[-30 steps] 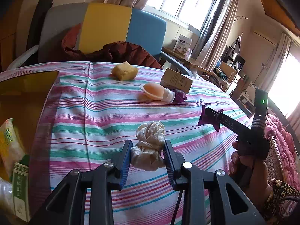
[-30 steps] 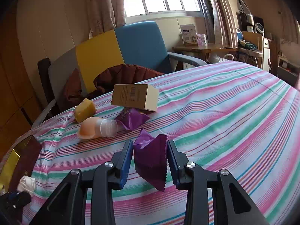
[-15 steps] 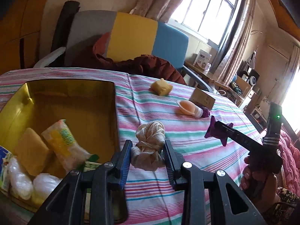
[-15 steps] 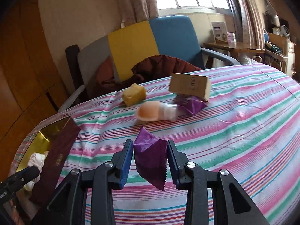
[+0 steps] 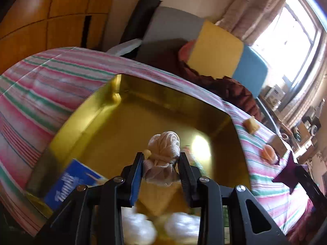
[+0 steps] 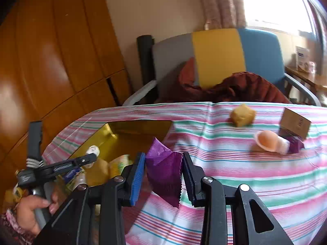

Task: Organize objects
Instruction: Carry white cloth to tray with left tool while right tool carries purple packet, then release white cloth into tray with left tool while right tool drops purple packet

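- The left claw (image 5: 159, 161) is clenched on a cream knitted bundle (image 5: 163, 153), holding it above the open gold box (image 5: 85, 118), over the packets at the box's near end.
- The right claw (image 6: 163, 169) is clamped on a purple packet (image 6: 164, 167), which hangs above the striped tablecloth (image 6: 245, 173), just beside the box's right edge.
- The bundle looks soft and light. It squashes between the fingers and should drop without harm; the gathered middle, where it is gripped now, seems the best hold.
- The packet looks thin, crinkly and light, perhaps slippery. A grip across its body, as here, seems safest.
- Inside the box lie a blue carton (image 5: 67, 185), a yellow block (image 5: 159, 200) and white wrapped lumps (image 5: 139, 230), all blurred.
- Toward the tablecloth's far edge rest a yellow cube (image 6: 242, 115), a peach bottle (image 6: 269, 144) on its side and a brown carton (image 6: 295, 125).
- A second ago the bundle hovered over bare cloth with the box at the left; it has since travelled over the box. The packet has likewise swung from mid-cloth toward the box.
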Available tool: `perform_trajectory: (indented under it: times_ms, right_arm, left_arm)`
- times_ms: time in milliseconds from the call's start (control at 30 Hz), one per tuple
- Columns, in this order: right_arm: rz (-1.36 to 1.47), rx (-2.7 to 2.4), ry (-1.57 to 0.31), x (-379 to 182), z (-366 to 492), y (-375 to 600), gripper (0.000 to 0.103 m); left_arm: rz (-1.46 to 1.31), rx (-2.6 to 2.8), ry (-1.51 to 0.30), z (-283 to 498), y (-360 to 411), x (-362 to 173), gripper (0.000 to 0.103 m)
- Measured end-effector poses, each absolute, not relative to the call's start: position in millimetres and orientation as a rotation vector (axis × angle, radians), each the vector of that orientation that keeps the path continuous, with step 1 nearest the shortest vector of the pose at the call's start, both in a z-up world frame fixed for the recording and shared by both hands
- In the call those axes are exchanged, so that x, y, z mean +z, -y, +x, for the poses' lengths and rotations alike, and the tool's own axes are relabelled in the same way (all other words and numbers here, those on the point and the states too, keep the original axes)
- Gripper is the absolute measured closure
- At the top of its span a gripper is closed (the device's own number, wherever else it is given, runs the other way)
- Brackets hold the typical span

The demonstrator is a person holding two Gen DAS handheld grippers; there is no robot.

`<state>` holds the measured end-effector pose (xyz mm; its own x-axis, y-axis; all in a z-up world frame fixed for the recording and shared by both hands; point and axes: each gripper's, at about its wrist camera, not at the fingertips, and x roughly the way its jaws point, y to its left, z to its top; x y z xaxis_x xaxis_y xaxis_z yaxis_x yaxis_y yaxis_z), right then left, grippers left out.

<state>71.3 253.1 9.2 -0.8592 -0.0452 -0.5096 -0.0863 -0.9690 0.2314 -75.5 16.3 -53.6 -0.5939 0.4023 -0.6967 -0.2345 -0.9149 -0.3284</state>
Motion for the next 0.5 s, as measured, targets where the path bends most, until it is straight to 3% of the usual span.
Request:
perform_trajectory:
  times_ms: [167,300,500]
  right_arm:
    - [-0.875,3.058,-0.329,12,61,-220,0.066]
    - [-0.917,3.089,-0.306,8,52,-204,0.066]
    - [-1.005,3.115,-0.285,-1,44,-186,0.066]
  left_arm:
    - [-1.231,2.562,0.35,-92,15,-64,0.069]
    - [-1.252,2.603,0.409,-97,30,-66,0.052]
    - [-1.21,2.629,0.601,-91,49,-57,0.048]
